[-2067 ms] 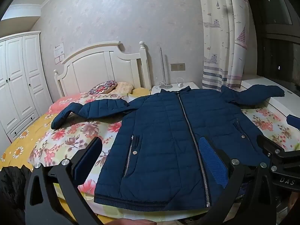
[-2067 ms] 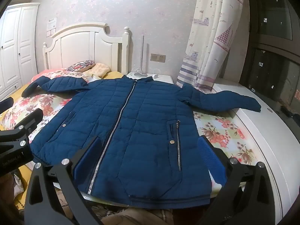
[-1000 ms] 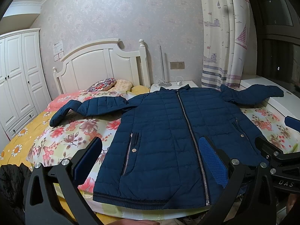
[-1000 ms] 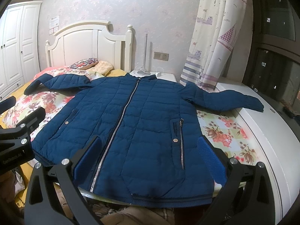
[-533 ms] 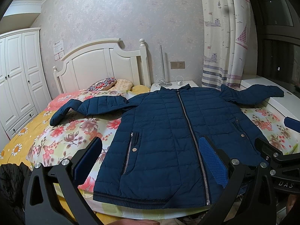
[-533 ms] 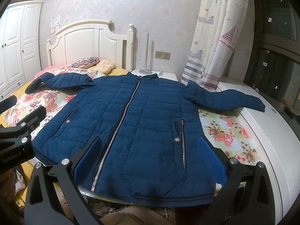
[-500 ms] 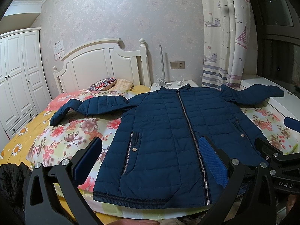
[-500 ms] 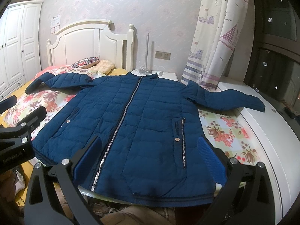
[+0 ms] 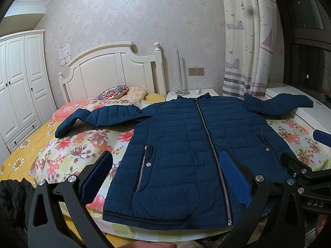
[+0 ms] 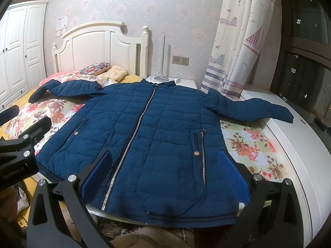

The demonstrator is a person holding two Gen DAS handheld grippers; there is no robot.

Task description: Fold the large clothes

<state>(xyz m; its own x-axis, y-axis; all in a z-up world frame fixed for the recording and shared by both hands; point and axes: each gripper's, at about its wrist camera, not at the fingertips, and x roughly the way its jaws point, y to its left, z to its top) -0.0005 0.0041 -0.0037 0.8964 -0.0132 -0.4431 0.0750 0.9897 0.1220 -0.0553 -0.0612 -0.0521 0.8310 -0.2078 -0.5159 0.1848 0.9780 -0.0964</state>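
Note:
A navy quilted jacket (image 9: 186, 144) lies flat and zipped on the floral bed (image 9: 68, 144), both sleeves spread out sideways. It also shows in the right wrist view (image 10: 157, 132). My left gripper (image 9: 165, 173) is open and empty, held above the jacket's hem near the bed's foot. My right gripper (image 10: 163, 169) is open and empty, also above the hem. Each gripper shows at the edge of the other's view: the right gripper (image 9: 306, 177) and the left gripper (image 10: 20, 142).
A white headboard (image 9: 111, 72) and pillows (image 9: 122, 91) are at the far end. A nightstand (image 9: 192, 93) with a lamp stands beside it. A white ledge (image 10: 289, 136) runs along the right, under a curtain (image 10: 238, 41). A wardrobe (image 9: 18, 82) is left.
Both grippers have drifted slightly; the view of the jacket has shifted a little. The jacket itself has not moved.

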